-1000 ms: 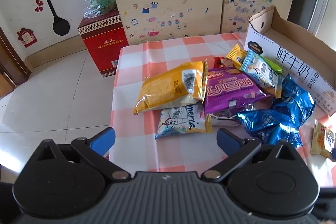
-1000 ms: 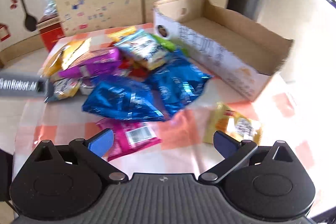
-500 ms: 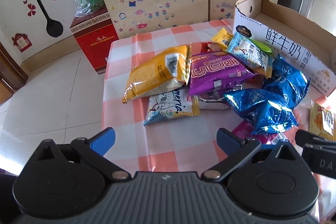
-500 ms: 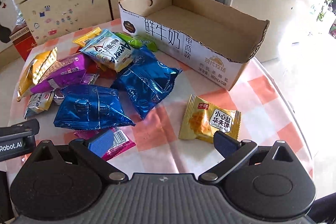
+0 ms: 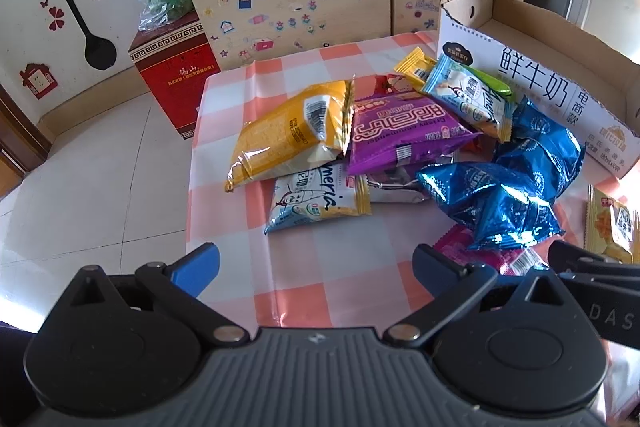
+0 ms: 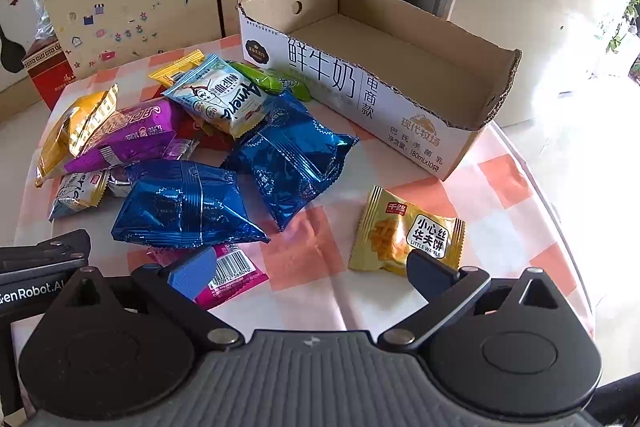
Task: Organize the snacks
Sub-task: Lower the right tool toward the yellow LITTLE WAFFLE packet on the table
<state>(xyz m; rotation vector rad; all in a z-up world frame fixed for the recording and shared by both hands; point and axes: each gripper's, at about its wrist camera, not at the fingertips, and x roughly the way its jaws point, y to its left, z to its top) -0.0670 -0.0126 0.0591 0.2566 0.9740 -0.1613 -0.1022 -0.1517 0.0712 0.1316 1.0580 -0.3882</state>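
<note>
Left gripper [image 5: 314,269], right gripper [image 6: 312,273]: jaws wide apart, nothing held. Open white cardboard box [image 6: 400,67] beside heaped foil snack packets [image 6: 192,203].

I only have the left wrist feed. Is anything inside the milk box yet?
Observer: No. In the right wrist view, what shows of the cardboard box floor is bare.
Operator: A yellow packet is cut off at my right edge. What is it?
Observer: A waffle packet, lying flat by itself, touching no other packet.
Operator: Is the right gripper holding anything?
Observer: No. The right gripper is open and empty, with one finger just at that packet's near edge.
</note>
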